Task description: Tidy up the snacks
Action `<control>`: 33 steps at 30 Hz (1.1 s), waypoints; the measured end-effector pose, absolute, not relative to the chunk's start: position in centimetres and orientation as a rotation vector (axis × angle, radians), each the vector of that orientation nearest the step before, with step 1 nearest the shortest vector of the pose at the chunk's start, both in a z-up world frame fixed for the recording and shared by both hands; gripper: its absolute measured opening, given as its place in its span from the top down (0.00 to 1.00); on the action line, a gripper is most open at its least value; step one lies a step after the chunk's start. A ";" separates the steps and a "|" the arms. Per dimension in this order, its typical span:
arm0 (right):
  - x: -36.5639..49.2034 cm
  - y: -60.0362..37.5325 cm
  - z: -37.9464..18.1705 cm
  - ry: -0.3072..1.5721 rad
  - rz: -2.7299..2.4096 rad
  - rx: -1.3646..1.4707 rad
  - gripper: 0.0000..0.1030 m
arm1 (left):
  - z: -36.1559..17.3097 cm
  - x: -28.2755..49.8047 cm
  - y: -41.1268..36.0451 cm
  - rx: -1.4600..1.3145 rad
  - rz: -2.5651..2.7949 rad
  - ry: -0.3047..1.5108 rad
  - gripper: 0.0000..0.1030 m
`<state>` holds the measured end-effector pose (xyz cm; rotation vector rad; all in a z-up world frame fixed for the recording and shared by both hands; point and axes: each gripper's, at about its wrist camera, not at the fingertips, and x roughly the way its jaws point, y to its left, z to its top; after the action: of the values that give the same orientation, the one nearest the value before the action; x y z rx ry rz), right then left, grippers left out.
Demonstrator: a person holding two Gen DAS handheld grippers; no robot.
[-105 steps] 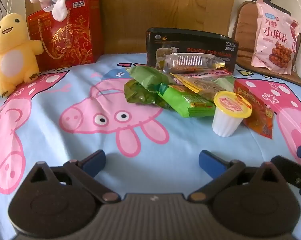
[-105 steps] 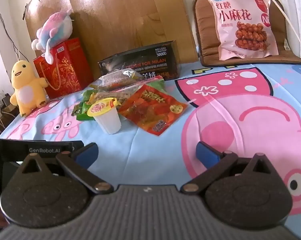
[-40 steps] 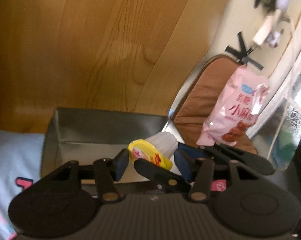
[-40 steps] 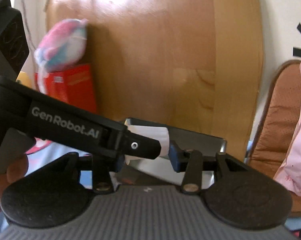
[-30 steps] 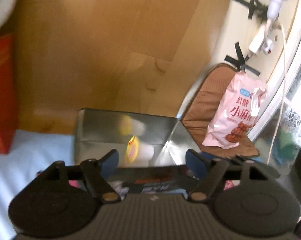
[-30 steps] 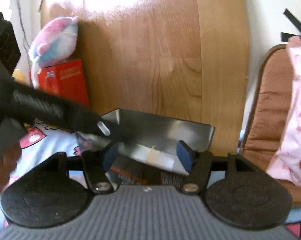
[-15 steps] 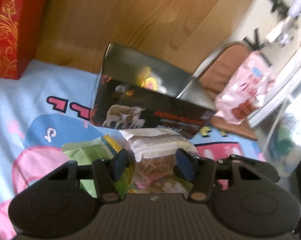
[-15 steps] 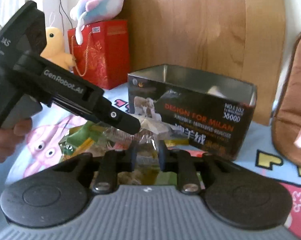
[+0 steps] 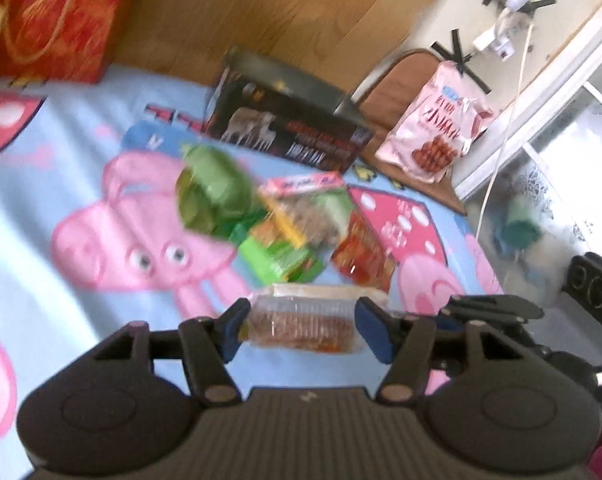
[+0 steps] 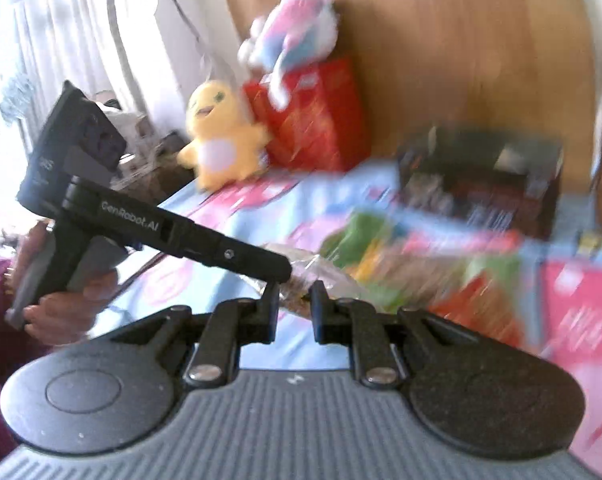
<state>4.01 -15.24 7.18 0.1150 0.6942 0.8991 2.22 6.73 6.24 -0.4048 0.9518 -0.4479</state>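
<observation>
The left gripper [image 9: 301, 322] has its blue fingers [image 9: 237, 320] half spread, one at each end of a clear snack packet [image 9: 301, 330] of brown pieces. The fingers have just been opening a little with the packet between them. Its ends look to meet both pads, so I read it as held lengthwise, though how firmly is unclear in the blur. The packet's long axis runs straight across this gripper, from finger to finger.

The right gripper [image 10: 293, 300] comes in from the right and has just been closing. Its fingers are nearly together and pinch the crinkled wrapper of the same packet. The packet is thus carried between both grippers, over the near part of the bed [image 9: 41, 240], and seems clear of the sheet.

Just beyond it lies the loose pile: green packets [image 9: 217, 196], a pink-edged one and a red packet [image 9: 365, 256]. Past the pile, by the far edge of the bed against the wooden board, stands the black box [image 9: 289, 136], open at the top.

The box is straight ahead of the left fingers, and its long side runs roughly parallel to the packet. Judged from this, the packet should go forward over the pile and drop in lengthwise. Both hands are about equally near, but the left one faces the box more squarely.
</observation>
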 end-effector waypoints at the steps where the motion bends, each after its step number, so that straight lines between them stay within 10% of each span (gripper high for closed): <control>1: 3.7 -15.2 7.0 0.726 0.915 0.142 0.82 | 6.1 2.2 7.0 -0.412 -0.441 0.956 0.42; 27: 3.7 -13.3 2.0 0.666 0.705 0.072 0.43 | 3.2 6.6 10.6 -0.488 -0.282 0.813 0.15; 33: 4.3 -12.5 1.3 0.773 0.782 0.124 0.41 | 1.7 8.1 9.0 -0.477 -0.357 0.897 0.39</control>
<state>4.33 -12.53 1.34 0.1243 0.7728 0.7821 8.11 9.03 1.68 -0.4767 0.8965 -0.3574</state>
